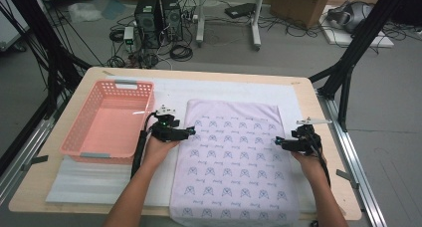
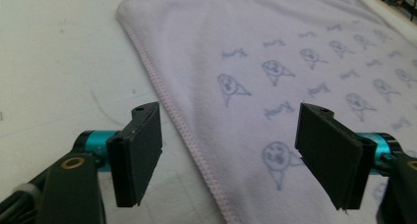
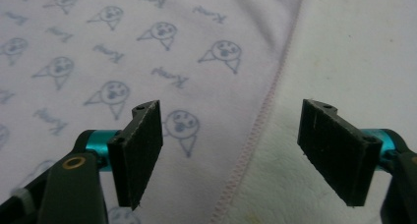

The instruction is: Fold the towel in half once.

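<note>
Both tools, left (image 1: 191, 132) and right (image 1: 276, 141), gape empty over the towel (image 1: 234, 152) hems; shallow bites could slip off the fabric.

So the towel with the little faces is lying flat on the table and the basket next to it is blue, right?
Not quite. The towel with the little faces does lie flat on the table, but the basket next to it is pink, not blue. The high view shows it, left of the towel.

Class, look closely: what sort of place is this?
Probably a robotics lab or workshop: black desktop computer towers with tangled cables on the floor, brown cardboard boxes, and a black metal frame around the wooden table.
</note>
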